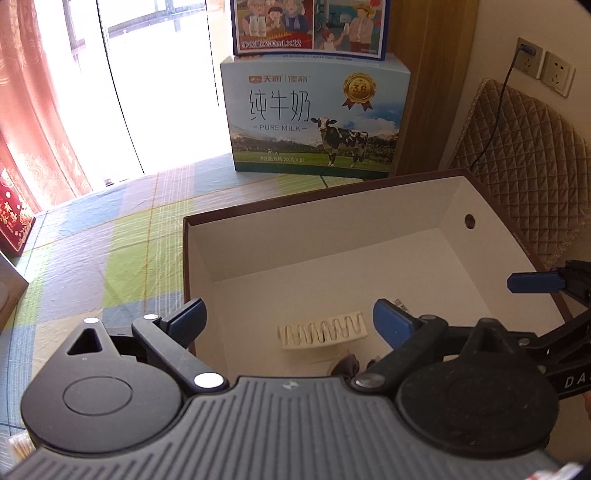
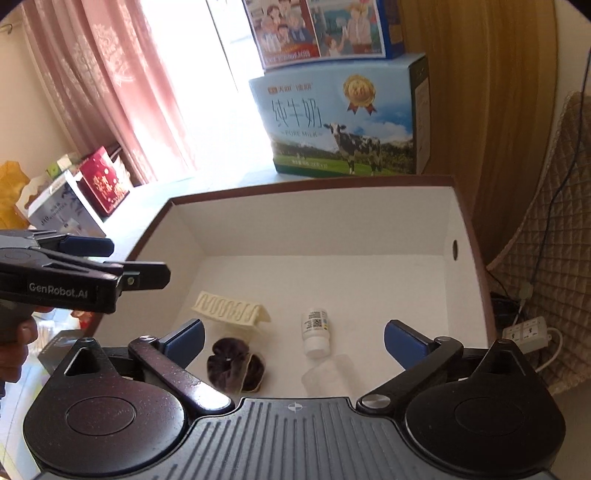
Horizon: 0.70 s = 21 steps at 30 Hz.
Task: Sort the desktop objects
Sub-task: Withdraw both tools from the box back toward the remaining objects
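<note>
A: Container first. What's in the open cardboard box (image 2: 369, 221)?

B: White inside, brown rim, round hole in the right wall. On its floor: a cream plastic piece with a wavy slot pattern (image 2: 231, 308) at left, a dark purple scrunchie (image 2: 236, 367) just in front of it, a small white bottle (image 2: 315, 330) lying with its cap toward the camera near the middle, and a clear crumpled wrapper (image 2: 328, 376) just in front of the bottle. Bottle label has a QR code, text too small to read.

A: Grippers?

B: Right gripper (image 2: 293, 341) hovers over the near part of the box, blue-padded fingers spread wide, nothing between them. Left gripper (image 1: 290, 319) is likewise spread and empty, above the box's near left corner (the cream piece shows between its fingers in the left wrist view). From the right wrist view its side reads "GenRobot.AI", a hand (image 2: 14, 347) gripping below.

A: Other writing?

B: Blue milk carton (image 1: 314, 118) behind the box on the desk (image 1: 110, 251), which has a plaid cloth: "PURE MILK", Chinese characters, a cow, a gold medal reading "3.6". Another carton (image 1: 310, 26) stacked on top shows cartoon people and "200mL×12". Red gift box (image 2: 105, 181) at far left, lettering unreadable.
</note>
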Motion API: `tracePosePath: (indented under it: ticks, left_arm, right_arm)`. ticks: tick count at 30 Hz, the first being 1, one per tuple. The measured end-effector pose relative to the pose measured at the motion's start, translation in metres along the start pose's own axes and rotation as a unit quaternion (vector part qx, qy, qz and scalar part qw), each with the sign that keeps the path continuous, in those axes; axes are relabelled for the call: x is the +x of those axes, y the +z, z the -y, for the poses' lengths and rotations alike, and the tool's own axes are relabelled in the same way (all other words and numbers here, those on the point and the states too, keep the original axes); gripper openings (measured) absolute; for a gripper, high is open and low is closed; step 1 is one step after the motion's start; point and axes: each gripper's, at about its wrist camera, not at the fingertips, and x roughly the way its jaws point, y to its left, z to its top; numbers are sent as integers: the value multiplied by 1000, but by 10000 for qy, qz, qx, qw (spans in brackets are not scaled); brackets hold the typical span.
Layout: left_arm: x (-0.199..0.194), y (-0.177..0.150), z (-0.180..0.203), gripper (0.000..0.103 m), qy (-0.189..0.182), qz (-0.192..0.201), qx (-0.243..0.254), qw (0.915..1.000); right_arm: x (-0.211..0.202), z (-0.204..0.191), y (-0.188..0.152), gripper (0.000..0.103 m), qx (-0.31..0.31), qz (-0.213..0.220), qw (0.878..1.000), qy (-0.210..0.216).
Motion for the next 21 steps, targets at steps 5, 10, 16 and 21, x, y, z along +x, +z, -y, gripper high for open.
tracePosePath:
  ticks: [5,10,16,21]
  left_arm:
    - [-25,-12,1,99,-21,103,34,9999]
    - [-48,-25,1,99,120,169,56,9998]
    - [-72,-44,0,99,208,201,7,9996]
    - [-89,-59,-4,99,231,188,-105,9995]
  right_arm:
    - [-22,-9,-9,101,0,251,9995,-201]
    - [-40,-20,-16,101,-83,504,9980,-380]
    - [-56,-31,-25,101,-45,614,9972,-416]
    - [-68,-42,-34,101,-26,638,9973,-354]
